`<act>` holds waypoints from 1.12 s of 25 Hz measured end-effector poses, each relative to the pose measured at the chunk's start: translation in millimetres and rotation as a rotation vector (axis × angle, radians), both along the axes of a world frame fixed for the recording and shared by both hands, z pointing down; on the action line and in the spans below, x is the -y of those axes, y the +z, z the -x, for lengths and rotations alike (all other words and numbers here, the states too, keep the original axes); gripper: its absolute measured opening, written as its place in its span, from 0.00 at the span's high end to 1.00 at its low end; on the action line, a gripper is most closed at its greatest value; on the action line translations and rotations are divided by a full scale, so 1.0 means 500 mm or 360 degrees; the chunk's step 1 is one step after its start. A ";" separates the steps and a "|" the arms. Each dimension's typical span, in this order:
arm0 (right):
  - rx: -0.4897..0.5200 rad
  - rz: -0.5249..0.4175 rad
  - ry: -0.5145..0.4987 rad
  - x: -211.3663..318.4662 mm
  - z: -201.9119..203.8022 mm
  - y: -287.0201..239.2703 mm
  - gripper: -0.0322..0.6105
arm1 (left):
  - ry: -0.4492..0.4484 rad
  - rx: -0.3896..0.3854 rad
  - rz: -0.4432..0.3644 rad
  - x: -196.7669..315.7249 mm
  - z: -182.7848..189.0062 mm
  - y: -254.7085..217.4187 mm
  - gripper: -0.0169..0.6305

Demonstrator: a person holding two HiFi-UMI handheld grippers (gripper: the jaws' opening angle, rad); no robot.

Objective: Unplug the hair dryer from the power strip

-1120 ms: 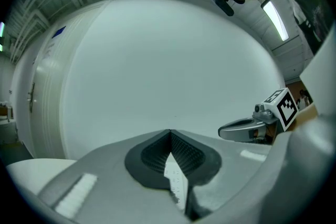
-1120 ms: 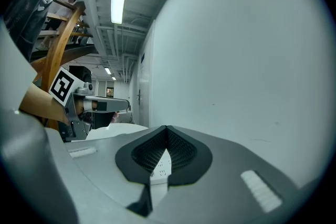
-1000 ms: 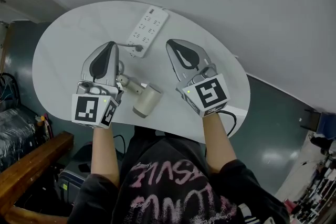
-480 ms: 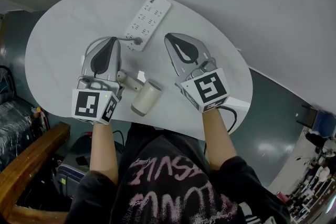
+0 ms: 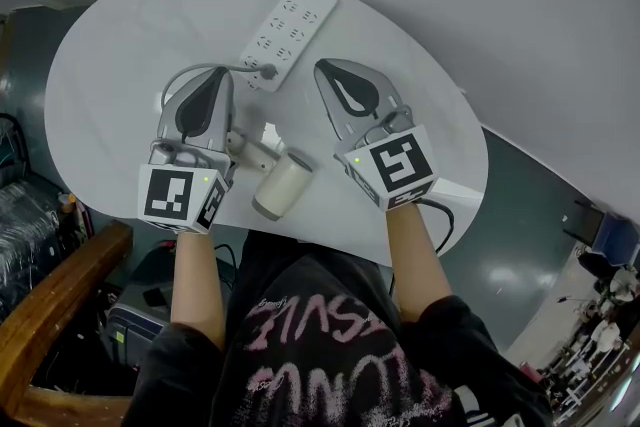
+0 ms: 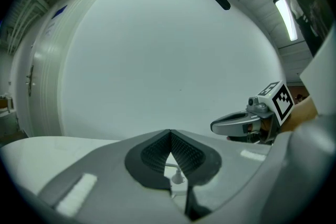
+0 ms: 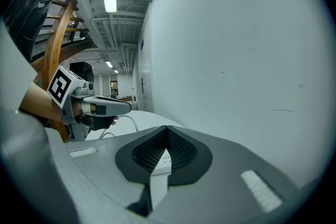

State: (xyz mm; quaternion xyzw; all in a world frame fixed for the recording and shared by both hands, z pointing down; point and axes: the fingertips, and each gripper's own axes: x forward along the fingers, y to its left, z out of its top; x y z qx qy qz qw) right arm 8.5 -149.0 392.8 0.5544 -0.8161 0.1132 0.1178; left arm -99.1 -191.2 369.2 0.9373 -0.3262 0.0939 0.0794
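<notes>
A long white multi-socket power strip (image 5: 290, 33) is laid slantwise at the far side of the white oval worktop (image 5: 120, 45). A small grey plug (image 5: 267, 71) is seated at the strip's near end, and its thin grey cord (image 5: 198, 68) is looped back twd. the left hand-held gripper (image 5: 218, 75). The cream-barrelled hair dryer (image 5: 282, 185) is laid on its side near the worktop's near edge, between the two tools and partly tucked under the left one.

The left hand-held gripper is held over the worktop w/ its jaws brought together at the tips – nothing is clamped; plug and strip are seen just beyond them. The right hand-held gripper (image 5: 323, 68) is likewise closed and empty, its tips pointed at the strip, just beside it but not touching.
</notes>
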 end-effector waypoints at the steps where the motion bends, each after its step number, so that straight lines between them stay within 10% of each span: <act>1: 0.0003 -0.0001 0.0000 0.002 0.001 0.000 0.94 | 0.0015 0.0018 -0.0008 0.000 -0.003 -0.001 0.97; 28: 0.0006 -0.0015 -0.0026 0.013 0.008 -0.004 0.94 | 0.0094 0.0197 0.0119 -0.043 -0.013 0.052 0.93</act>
